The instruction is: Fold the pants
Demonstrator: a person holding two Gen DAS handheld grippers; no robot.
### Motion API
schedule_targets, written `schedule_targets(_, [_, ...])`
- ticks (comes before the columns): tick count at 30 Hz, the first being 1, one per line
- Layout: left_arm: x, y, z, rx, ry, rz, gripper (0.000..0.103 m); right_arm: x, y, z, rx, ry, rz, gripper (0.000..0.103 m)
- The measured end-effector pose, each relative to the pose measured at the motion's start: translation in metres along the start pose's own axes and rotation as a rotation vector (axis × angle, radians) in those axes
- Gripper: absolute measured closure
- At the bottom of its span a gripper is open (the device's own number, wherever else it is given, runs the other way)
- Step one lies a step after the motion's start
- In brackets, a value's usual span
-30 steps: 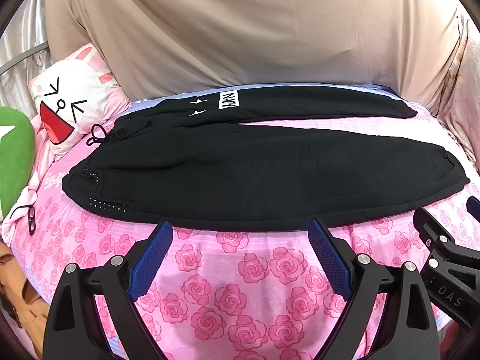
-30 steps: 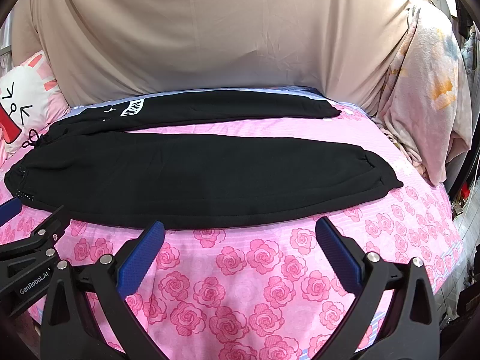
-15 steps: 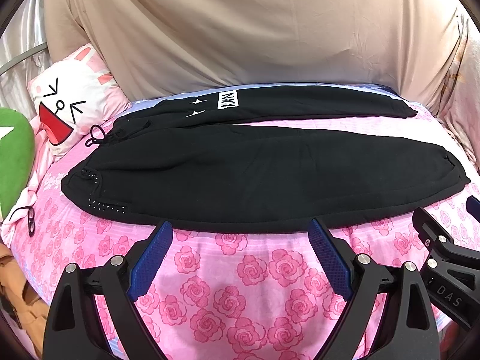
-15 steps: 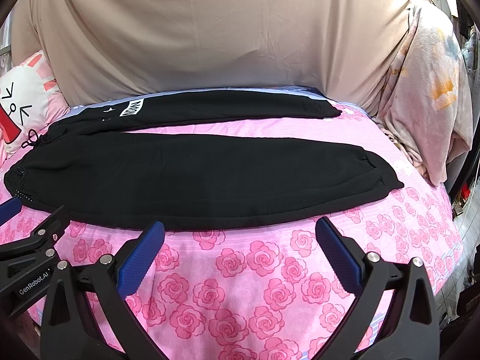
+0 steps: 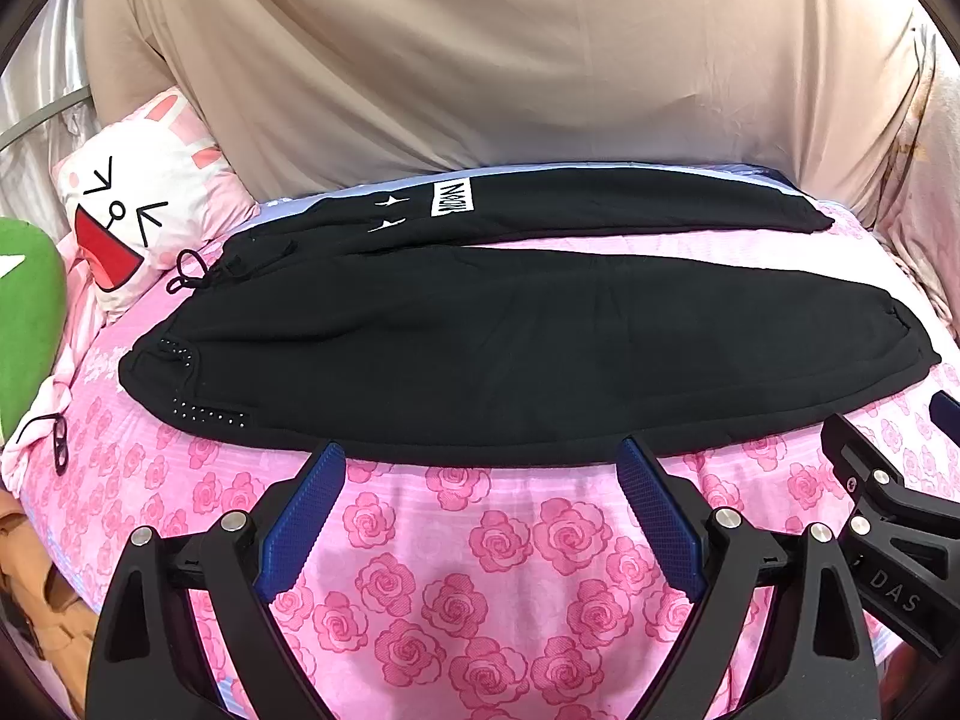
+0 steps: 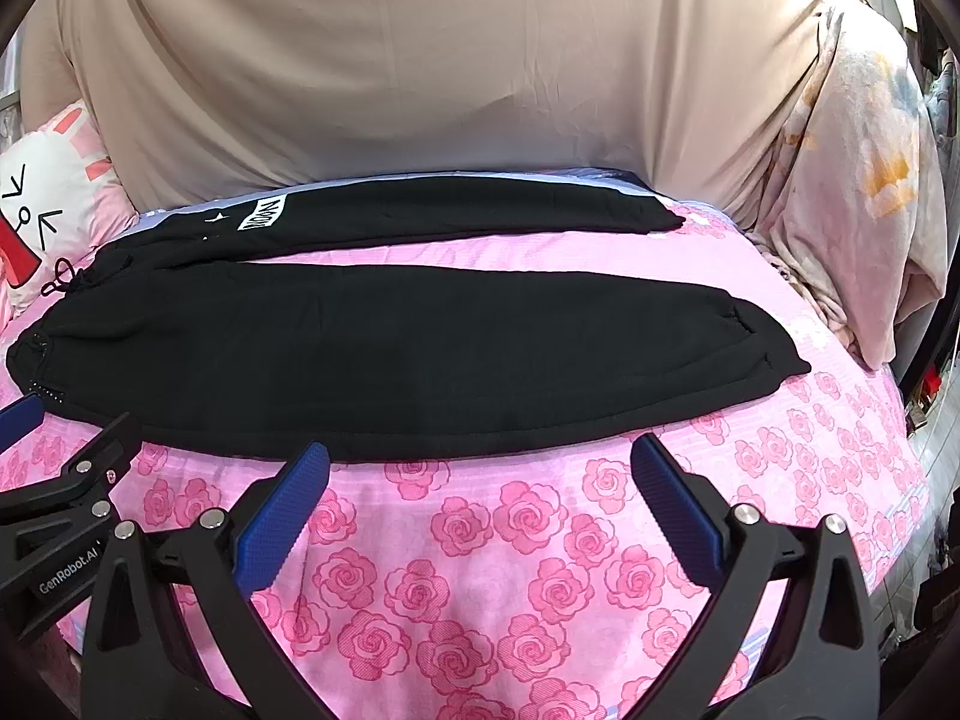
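Black pants [image 5: 510, 336] lie spread flat across a pink rose-print bed [image 5: 480, 570], waistband at the left, cuffs at the right, legs apart in a narrow V; they also show in the right wrist view [image 6: 390, 348]. The far leg carries a white logo patch [image 5: 453, 199]. My left gripper [image 5: 480, 468] is open and empty, just short of the near leg's front hem. My right gripper [image 6: 480, 468] is open and empty beside it, also at the hem. Each gripper shows at the edge of the other's view.
A beige sheet [image 5: 510, 60] hangs behind the bed. A rabbit-face cushion [image 5: 138, 204] and a green cushion [image 5: 24, 324] sit at the left end. A pale blanket [image 6: 852, 210] is heaped at the right. The bed's right edge drops to the floor [image 6: 924, 432].
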State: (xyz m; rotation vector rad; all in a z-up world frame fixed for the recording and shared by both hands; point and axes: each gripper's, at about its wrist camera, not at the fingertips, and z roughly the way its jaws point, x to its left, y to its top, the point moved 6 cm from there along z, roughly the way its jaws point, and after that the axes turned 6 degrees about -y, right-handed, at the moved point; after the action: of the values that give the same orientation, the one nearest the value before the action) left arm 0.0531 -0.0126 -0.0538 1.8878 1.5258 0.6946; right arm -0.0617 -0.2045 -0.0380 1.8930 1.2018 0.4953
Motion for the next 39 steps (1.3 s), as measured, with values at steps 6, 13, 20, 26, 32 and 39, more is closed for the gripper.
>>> schedule_targets(6, [0.000,-0.001,0.001,0.003,0.001,0.000,0.013,0.000,-0.001,0.002,0.002,-0.013,0.000,0.005])
schedule_targets(13, [-0.001,0.001,0.005,0.010,-0.001,0.000,0.013,-0.002,-0.002,0.009,0.010,-0.020,-0.002,0.005])
schedule_targets(20, [0.007,0.017,0.019,0.024,-0.003,-0.018,0.013,-0.011,0.014,0.031,0.031,-0.051,0.012,0.005])
schedule_targets(26, [0.043,0.046,0.040,0.019,-0.052,-0.116,0.013,-0.034,0.043,0.069,0.038,-0.059,0.063,0.005])
schedule_targets(32, [0.151,0.108,0.074,-0.044,0.023,-0.257,0.013,-0.085,0.109,0.134,-0.035,-0.125,0.090,0.005])
schedule_targets(39, [0.326,0.183,0.168,0.052,0.146,-0.509,0.014,-0.181,0.188,0.244,0.017,-0.185,0.159,0.005])
